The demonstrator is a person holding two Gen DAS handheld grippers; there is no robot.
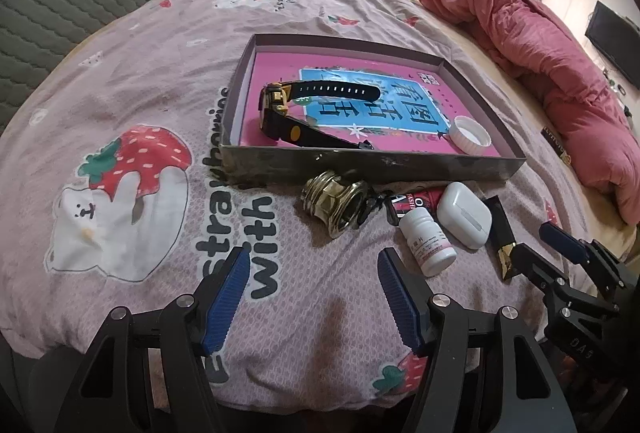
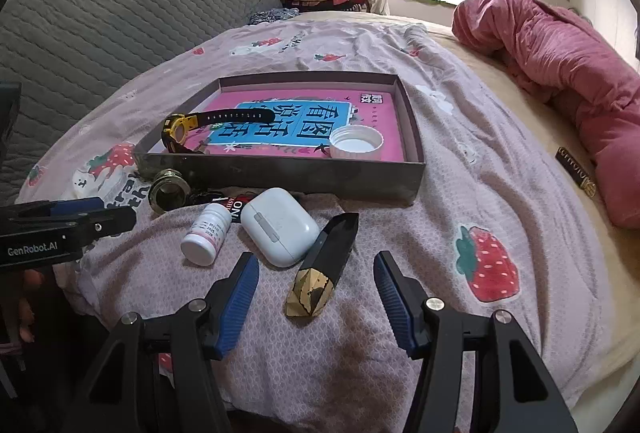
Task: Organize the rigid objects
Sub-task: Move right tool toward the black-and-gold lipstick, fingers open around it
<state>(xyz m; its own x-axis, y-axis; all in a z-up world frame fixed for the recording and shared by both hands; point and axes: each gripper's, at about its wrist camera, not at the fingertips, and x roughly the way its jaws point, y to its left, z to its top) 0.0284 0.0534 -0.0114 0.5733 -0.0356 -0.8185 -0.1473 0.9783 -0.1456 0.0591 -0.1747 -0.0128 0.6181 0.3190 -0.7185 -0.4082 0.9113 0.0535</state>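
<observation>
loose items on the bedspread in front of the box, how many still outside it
5: brass fitting by the box's left corner, red packet partly hidden behind the pill bottle, white earbud case, black-and-gold tube. More may be hidden.

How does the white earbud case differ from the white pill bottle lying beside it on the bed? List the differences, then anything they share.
Shape: the earbud case is a rounded, pebble-like box; the pill bottle is a cylinder.
Surface: the earbud case is plain white; the pill bottle wears a label with pink print.
Closure: the earbud case has a hinge strip on one side; the pill bottle has a cap at one end.
Shared: both are white, lie outside the box on the bedspread, and neither is gripped.
</observation>
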